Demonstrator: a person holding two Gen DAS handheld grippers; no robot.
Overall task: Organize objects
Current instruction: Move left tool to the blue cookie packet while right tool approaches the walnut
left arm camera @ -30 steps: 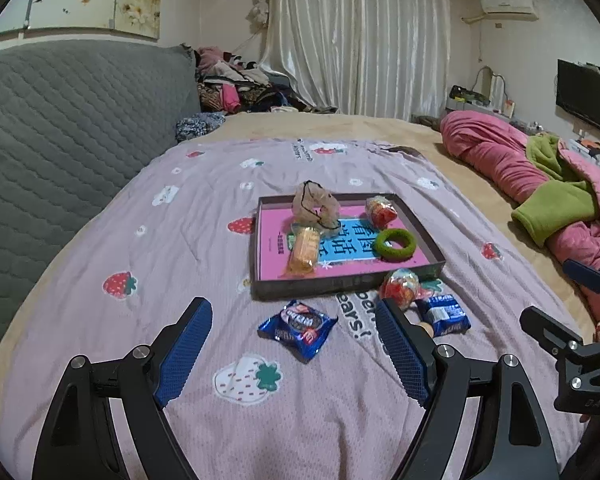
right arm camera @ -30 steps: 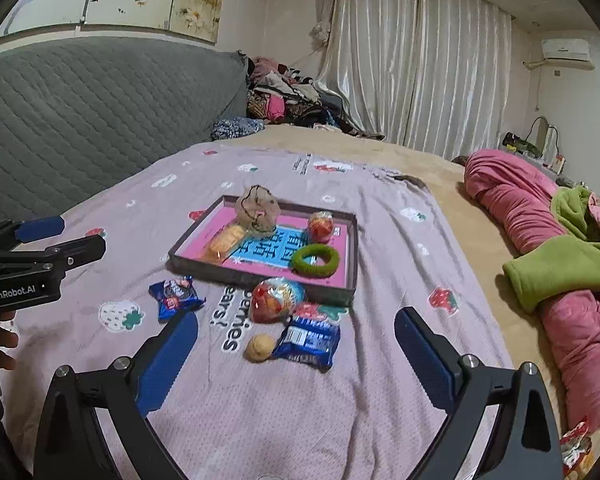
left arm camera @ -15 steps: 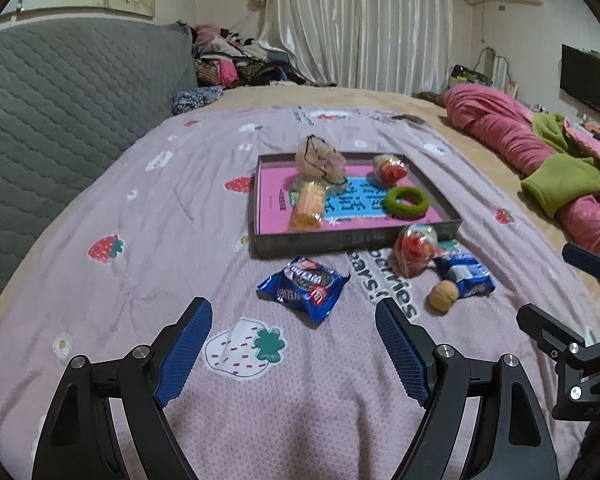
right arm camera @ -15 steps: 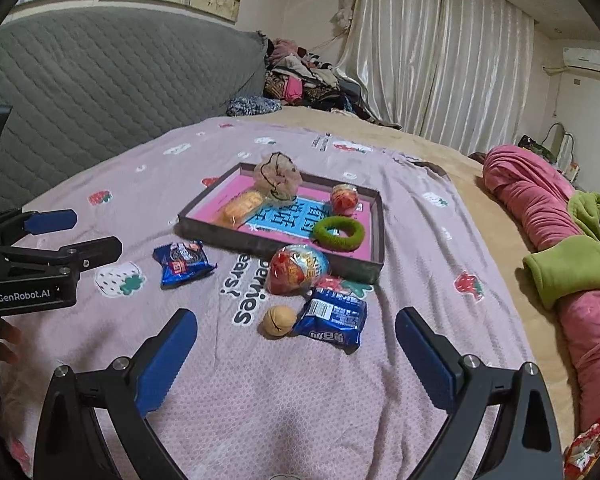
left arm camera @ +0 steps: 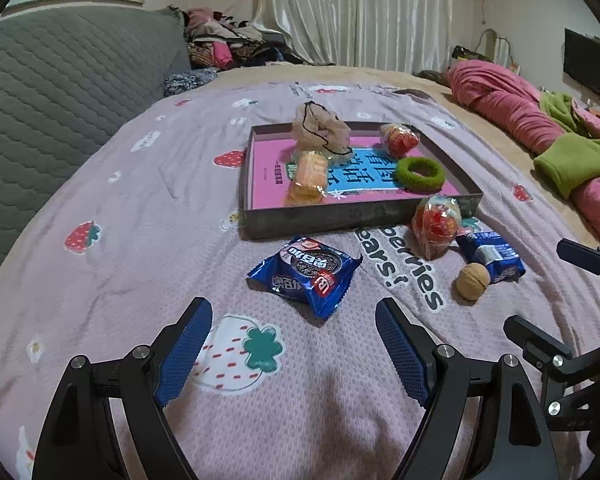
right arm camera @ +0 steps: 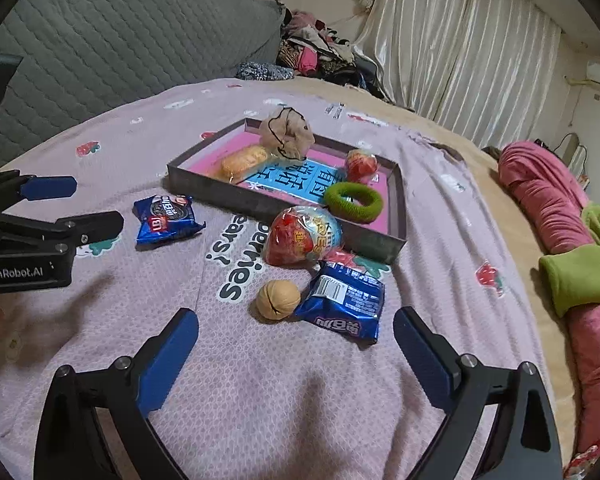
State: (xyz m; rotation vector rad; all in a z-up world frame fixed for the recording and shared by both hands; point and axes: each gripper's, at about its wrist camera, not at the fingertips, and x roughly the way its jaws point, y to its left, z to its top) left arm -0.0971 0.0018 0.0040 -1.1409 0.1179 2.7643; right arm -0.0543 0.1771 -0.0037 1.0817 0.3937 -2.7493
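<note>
Presently spread wide and empty, left gripper (left arm camera: 294, 326) and right gripper (right arm camera: 296, 330); blue cookie packet (left arm camera: 304, 274) and walnut (right arm camera: 278, 300) outside tray (right arm camera: 268, 204); likely to skid or roll off the soft bedspread (left arm camera: 140, 208) if pinched off-centre.

We noted a lilac strawberry-print bedspread (left arm camera: 140, 216), pink-floored grey tray (left arm camera: 340, 216), green ring (left arm camera: 420, 170) at its 3 o'clock, blue packet (left arm camera: 306, 274).
</note>
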